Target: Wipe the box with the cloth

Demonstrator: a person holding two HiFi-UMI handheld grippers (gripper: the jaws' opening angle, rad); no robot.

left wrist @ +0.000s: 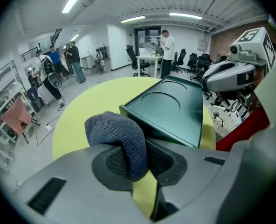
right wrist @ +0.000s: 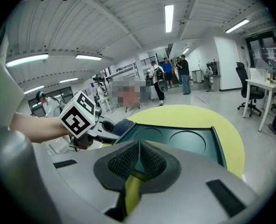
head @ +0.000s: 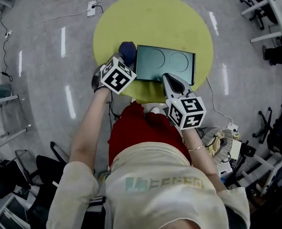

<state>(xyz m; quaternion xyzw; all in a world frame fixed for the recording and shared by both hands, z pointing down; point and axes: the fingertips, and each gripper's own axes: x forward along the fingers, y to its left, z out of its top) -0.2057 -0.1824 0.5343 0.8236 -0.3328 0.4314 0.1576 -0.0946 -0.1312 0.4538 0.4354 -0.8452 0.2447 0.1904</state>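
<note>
A dark green box (head: 165,62) with two round recesses lies on the round yellow table (head: 150,18). My left gripper (head: 125,57) is at the box's left near corner, shut on a dark blue cloth (head: 127,48). In the left gripper view the cloth (left wrist: 121,136) bulges out between the pads, just short of the box (left wrist: 170,107). My right gripper (head: 168,78) sits at the box's near edge. In the right gripper view its jaws (right wrist: 138,157) are closed on that rim of the box (right wrist: 187,141).
The table's near edge is close to the person's body. A power strip (head: 91,7) and cables lie on the floor behind the table. Office chairs (head: 274,56) stand at the right. Several people (left wrist: 74,59) stand far off in the room.
</note>
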